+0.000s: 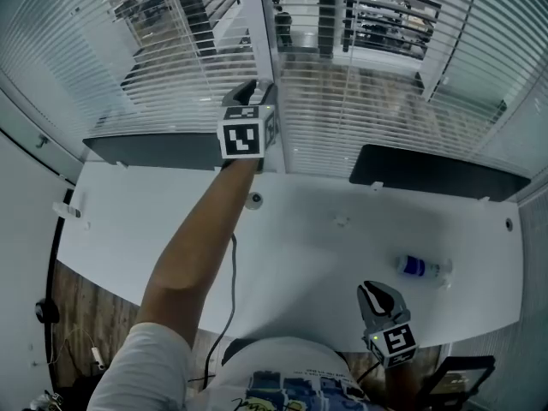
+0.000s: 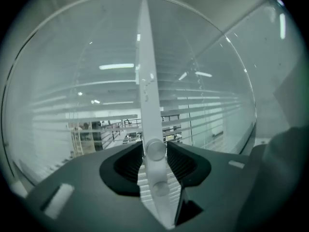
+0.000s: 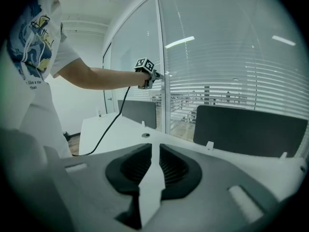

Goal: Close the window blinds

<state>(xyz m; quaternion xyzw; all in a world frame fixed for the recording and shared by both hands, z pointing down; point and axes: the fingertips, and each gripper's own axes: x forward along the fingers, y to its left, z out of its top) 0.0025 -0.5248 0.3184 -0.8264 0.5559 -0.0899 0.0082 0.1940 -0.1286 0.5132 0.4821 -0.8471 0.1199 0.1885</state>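
Observation:
White slatted blinds (image 1: 171, 67) hang behind the glass on both sides of a white window post (image 1: 257, 24), their slats tilted so the hall beyond shows through. My left gripper (image 1: 257, 88) is stretched out to that post at arm's length. In the left gripper view a round white knob (image 2: 156, 149) on the post (image 2: 145, 57) sits between the jaws of my left gripper (image 2: 155, 150), with a thin gap on each side. My right gripper (image 1: 374, 291) hangs low by my body, shut with nothing in it. The right gripper view shows the left gripper (image 3: 153, 77) at the post.
A white desk (image 1: 342, 238) stands between me and the window. Two dark partition panels (image 1: 154, 151) (image 1: 437, 174) stand along its far edge. A small clear bottle with a blue label (image 1: 421, 267) lies at its right. A cable (image 1: 231, 272) trails from my left arm.

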